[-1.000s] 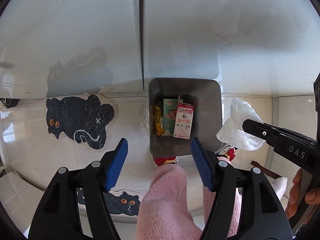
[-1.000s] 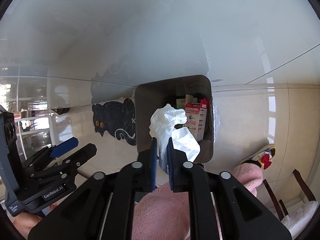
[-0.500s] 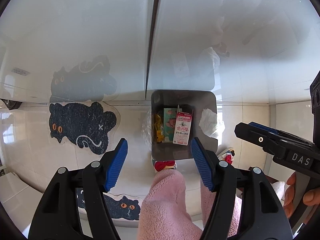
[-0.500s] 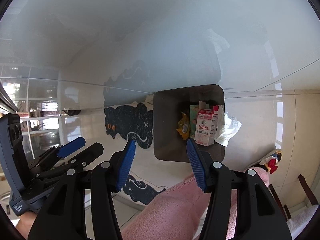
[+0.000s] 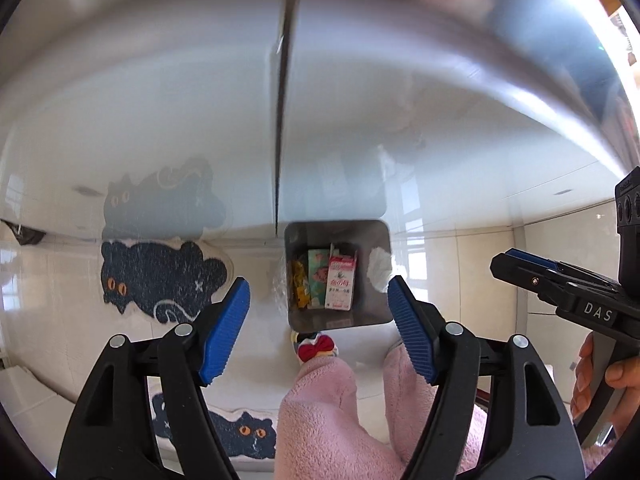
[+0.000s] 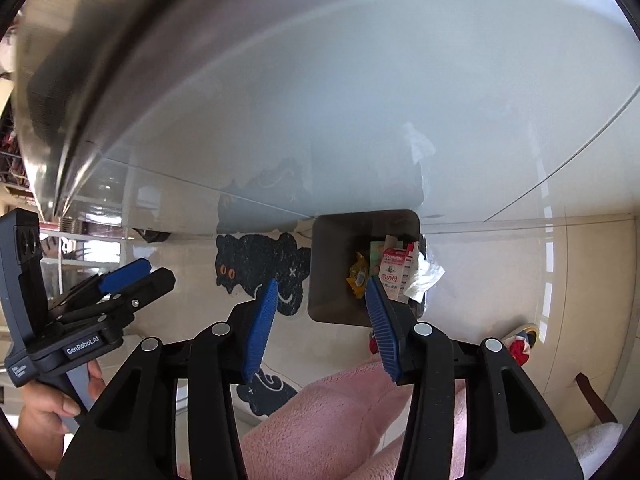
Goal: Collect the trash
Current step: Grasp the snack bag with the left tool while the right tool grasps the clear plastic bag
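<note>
Glossy white floor (image 5: 256, 320) carries a grey square bin (image 5: 372, 312); crumpled white tissue (image 6: 425, 277) lies inside; we hold left gripper (image 5: 318, 320) and right gripper (image 6: 322, 322) spread wide, empty.

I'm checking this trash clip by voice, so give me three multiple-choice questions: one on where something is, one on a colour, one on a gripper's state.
1. Where is the white tissue?
A. on the cat mat
B. at the bin's right edge
C. in the right gripper

2. What colour are the gripper pads?
A. blue
B. red
C. green

3. How is the right gripper?
A. shut on a box
B. shut, empty
C. open, empty

Answers: B, it rests beside the box at the edge of the bin; A, both pads are blue; C, its jaws stand apart with nothing between.
</note>
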### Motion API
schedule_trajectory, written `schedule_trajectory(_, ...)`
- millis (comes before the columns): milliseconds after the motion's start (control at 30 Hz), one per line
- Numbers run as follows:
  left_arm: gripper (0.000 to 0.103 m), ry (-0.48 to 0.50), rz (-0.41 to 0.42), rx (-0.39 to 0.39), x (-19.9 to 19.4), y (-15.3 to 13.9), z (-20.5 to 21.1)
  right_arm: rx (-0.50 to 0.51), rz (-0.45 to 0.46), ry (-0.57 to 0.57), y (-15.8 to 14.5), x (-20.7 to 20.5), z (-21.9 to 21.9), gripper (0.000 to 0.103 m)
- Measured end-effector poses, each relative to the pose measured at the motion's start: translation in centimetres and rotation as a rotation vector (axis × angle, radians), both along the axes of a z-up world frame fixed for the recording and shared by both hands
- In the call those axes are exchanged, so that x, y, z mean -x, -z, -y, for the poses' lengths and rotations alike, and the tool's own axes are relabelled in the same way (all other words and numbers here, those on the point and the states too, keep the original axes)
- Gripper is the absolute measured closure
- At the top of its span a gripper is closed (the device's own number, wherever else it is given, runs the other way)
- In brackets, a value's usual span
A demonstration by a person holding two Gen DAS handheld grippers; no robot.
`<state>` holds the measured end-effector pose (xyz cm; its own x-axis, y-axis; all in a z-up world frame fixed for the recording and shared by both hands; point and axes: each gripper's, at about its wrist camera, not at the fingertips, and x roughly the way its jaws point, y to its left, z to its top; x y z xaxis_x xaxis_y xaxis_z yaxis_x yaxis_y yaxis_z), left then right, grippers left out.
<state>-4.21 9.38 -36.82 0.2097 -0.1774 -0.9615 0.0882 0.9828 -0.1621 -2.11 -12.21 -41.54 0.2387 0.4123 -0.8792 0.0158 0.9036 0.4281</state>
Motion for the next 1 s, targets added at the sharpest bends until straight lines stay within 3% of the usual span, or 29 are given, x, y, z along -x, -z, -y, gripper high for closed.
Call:
schedule_trajectory(233,0.031,0.040,0.099,0.023,0.0,-6.7,1.6,0.044,0.097,-0.004,-6.5,1.7,1.5,0.080)
schedule_trajectory(467,0.023,0.053,0.229,0.038,-2.2,-13.3,3.2,0.085,0.295,0.042,-15.7,1.0,3.1,0.080)
schedule_trajectory(700,0.022,0.039,0.344,0.037,-6.1,-17.8,4.4,0.123,0.388,0.109,-19.7,-3.4,5.7,0.077)
schedule_trajectory(733,0.021,0.033,0.354,0.034,-6.7,-18.1,4.5,0.138,0.393,0.113,-19.9,-4.1,6.0,0.072)
schedule_trajectory(767,0.021,0.027,0.362,0.033,-7.2,-18.3,4.5,0.143,0.392,0.116,-20.0,-4.9,6.2,0.056)
schedule_trajectory(800,0.021,0.021,0.371,0.032,-7.7,-18.6,4.5,0.141,0.395,0.125,-20.1,-5.3,6.4,0.048)
schedule_trajectory(1000,0.021,-0.010,0.410,0.003,-11.5,-19.2,4.5,0.171,0.389,0.131,-20.0,-7.5,7.1,0.044)
